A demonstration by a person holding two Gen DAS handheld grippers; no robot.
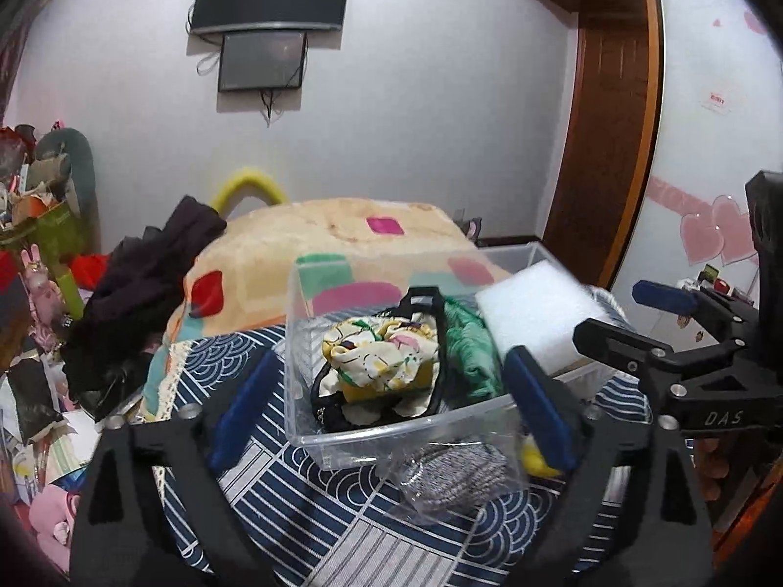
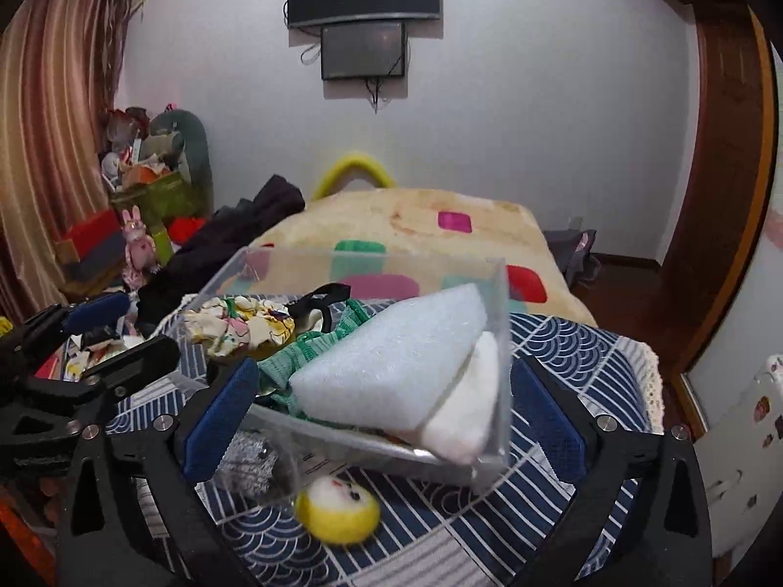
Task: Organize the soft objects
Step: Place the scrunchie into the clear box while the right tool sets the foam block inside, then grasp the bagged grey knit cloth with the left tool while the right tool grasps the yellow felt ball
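a clear plastic box (image 1: pixel 342 435) sits tilted over a navy wave-patterned cloth (image 1: pixel 303 504), with both grippers at its near side. the left gripper (image 1: pixel 391 406) has its blue pads spread wide, one on each side of the box's near wall, not pressing on it. the right gripper (image 2: pixel 381 420) is likewise spread, its blue fingers (image 2: pixel 220 420) flanking the box's front corner.

inside the box lie a crumpled floral cloth (image 1: pixel 377 352), a black strap (image 1: pixel 440 342) looping around it, a green knit piece (image 1: pixel 472 352) and a white foam block (image 2: pixel 391 372) leaning against the right wall, with something white and soft (image 2: pixel 470 416) tucked beside it. a silvery scouring pad (image 1: pixel 450 479) shows through the box's near wall; whether it lies inside or under the box is hard to tell. a small yellow plush ball (image 2: pixel 340 513) with a face rests on the cloth just in front of the box, outside it. beyond lies a cream blanket (image 1: pixel 318 230) with coloured patches.
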